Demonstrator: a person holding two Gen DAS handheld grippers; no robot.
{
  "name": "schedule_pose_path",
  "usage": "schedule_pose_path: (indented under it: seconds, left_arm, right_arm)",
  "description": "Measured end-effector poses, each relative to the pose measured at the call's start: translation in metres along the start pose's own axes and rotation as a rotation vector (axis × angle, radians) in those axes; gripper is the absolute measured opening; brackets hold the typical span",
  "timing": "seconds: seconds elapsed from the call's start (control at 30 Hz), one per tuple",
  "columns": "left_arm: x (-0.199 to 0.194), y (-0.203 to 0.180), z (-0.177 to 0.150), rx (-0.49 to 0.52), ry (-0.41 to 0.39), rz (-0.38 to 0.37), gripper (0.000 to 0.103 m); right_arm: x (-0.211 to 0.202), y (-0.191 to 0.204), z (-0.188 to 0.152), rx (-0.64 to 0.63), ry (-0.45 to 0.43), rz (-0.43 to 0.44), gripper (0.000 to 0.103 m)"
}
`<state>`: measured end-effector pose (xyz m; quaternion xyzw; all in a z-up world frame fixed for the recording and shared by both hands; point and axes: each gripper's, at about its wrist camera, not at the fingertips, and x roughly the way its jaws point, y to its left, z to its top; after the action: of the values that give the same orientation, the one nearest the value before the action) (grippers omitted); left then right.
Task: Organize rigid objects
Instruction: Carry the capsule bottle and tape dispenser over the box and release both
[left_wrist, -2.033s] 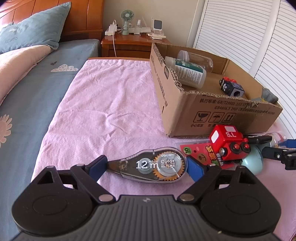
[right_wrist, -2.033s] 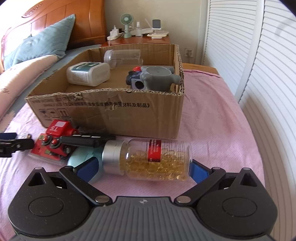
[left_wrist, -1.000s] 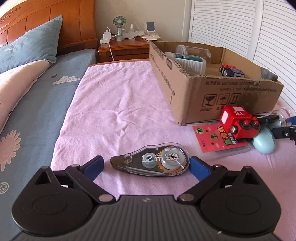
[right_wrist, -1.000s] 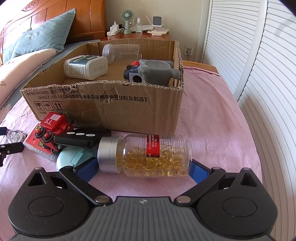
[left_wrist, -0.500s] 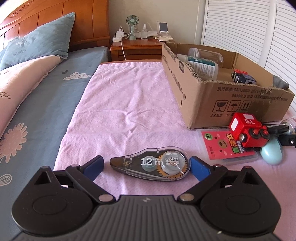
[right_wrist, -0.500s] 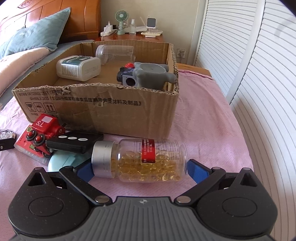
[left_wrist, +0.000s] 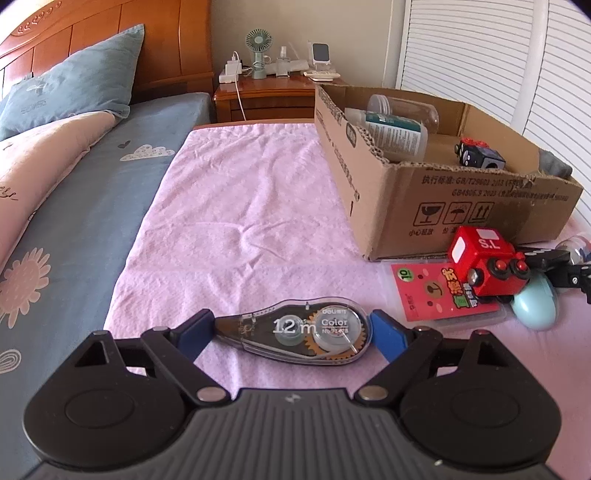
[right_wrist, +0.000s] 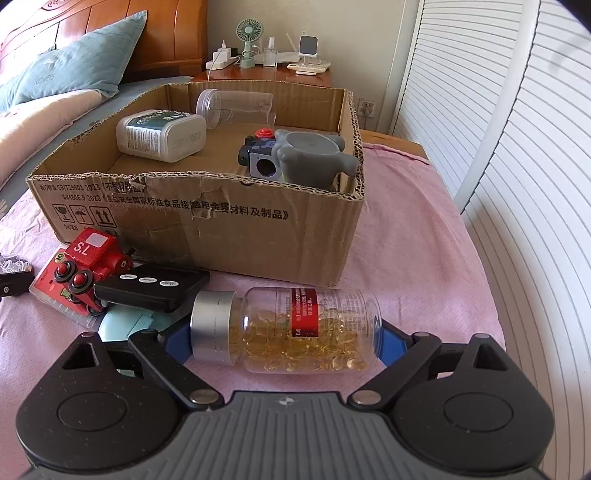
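1. The left tongs (left_wrist: 291, 332) straddle the correction tape dispenser (left_wrist: 301, 339), which lies flat on the pink blanket (left_wrist: 240, 206). Their jaws are closing with the dispenser between them lengthwise. The left pad looks to meet its pointed tip, while a sliver of gap seems left at the right pad, so I judge it not yet pinched.

2. The right tongs (right_wrist: 284, 341) flank the capsule bottle (right_wrist: 291, 328), which lies on its side. Their jaws are closing too, one blue pad by the silver cap, the other by the base. Taking it end to end probably stops the round body rolling away. Whether the pads already press I cannot tell.

3. Just beyond, a loose heap waits on the blanket: a black remote (right_wrist: 151, 288) resting over a pale blue case (right_wrist: 125, 321), and a red toy train (right_wrist: 92, 258) sitting on a red card pack (left_wrist: 443, 291). Being stacked, these may shift when one is lifted.

4. Farther on stands the cardboard box (right_wrist: 221, 221), open-topped and close to the heap, likely the collecting place. It already holds a white bottle (right_wrist: 162, 134), a clear jar (right_wrist: 236, 107), a dark toy block (right_wrist: 258, 155) and a grey cup (right_wrist: 310, 158).
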<state>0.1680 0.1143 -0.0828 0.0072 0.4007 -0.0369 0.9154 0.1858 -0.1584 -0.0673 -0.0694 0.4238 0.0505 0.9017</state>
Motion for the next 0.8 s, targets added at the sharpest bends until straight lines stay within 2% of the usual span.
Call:
schedule_pose_path:
  seconds: [0.23, 0.5, 0.63, 0.8]
  left_arm:
    - [-0.01, -0.006, 0.007, 0.085, 0.031, -0.03, 0.089]
    - [-0.039, -0.017, 0.025, 0.154, 0.042, -0.107, 0.089]
    - [-0.057, -0.025, 0.043, 0.169, 0.02, -0.165, 0.089]
    - [-0.071, -0.044, 0.075, 0.19, -0.051, -0.219, 0.089]
  right_arm:
    - [-0.011, -0.007, 0.002, -0.038, 0.015, 0.018, 0.096]
    - [-0.04, -0.011, 0.005, -0.116, -0.005, 0.044, 0.096]
    - [-0.057, -0.015, 0.011, -0.13, -0.03, 0.089, 0.096]
    - [-0.078, -0.018, 0.025, -0.142, -0.089, 0.122, 0.096]
